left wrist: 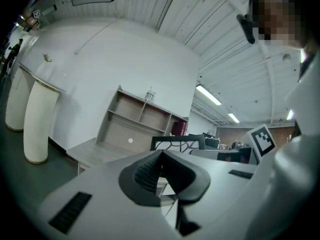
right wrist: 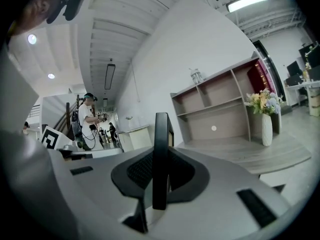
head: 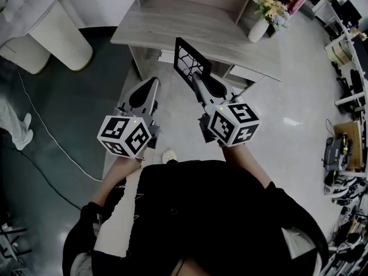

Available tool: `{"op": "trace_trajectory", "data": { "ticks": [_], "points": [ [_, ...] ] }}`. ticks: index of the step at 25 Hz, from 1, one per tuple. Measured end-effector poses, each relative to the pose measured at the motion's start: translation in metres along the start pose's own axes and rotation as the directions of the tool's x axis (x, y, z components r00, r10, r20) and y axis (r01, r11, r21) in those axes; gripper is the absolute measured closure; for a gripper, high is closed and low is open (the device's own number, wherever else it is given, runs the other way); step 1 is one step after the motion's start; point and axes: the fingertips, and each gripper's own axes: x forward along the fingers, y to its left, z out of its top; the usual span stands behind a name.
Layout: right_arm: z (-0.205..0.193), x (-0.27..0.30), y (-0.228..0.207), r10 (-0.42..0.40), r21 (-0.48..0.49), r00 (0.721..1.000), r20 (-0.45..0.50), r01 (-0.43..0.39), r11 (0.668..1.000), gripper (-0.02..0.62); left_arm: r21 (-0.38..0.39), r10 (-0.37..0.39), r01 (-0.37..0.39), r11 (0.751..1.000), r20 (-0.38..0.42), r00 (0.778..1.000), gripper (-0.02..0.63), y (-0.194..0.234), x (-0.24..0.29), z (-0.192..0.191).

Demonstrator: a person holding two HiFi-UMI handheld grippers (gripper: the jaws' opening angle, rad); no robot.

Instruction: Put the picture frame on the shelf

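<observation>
Pickup looks done: picture frame [head: 188, 61] sits clamped edge-on in the right gripper [head: 200, 84], in the air just short of the desk [head: 190, 23]. Left gripper [left wrist: 161, 159] is closed on nothing (idle). Setting it on the shelf [right wrist: 220, 106] above the desk remains.

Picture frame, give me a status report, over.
Right tool shut on the black picture frame. Left tool shut, empty. Wooden shelf unit ahead on the grey desk; white flower vase at its right end, nothing blocking.
</observation>
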Motion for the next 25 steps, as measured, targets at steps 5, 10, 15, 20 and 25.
{"op": "trace_trajectory", "data": {
  "ticks": [5, 10, 15, 20, 25],
  "points": [
    [0.01, 0.022, 0.0, -0.026, 0.004, 0.999, 0.022, 0.026, 1.0, 0.541, 0.019, -0.018, 0.018, 1.0, 0.026, 0.999, 0.594, 0.021, 0.01, 0.018],
    [0.015, 0.035, 0.004, -0.043, -0.006, 0.998, 0.04, 0.043, 0.999, 0.543, 0.034, -0.012, 0.01, 0.999, 0.066, 0.998, 0.594, 0.041, 0.015, 0.035],
    [0.024, 0.045, 0.004, -0.05, 0.009, 0.997, 0.052, 0.05, 0.999, 0.543, 0.04, -0.034, 0.032, 0.999, 0.07, 0.997, 0.594, 0.046, 0.017, 0.044],
    [0.034, 0.059, 0.014, -0.026, -0.003, 0.997, 0.068, 0.026, 1.0, 0.543, 0.001, -0.068, 0.068, 0.998, 0.047, 0.997, 0.594, 0.056, 0.023, 0.049],
    [0.029, 0.066, 0.015, -0.019, 0.0, 0.999, 0.047, 0.019, 1.0, 0.543, 0.0, -0.044, 0.044, 0.999, 0.012, 0.999, 0.595, 0.064, 0.026, 0.045]
  ]
}}
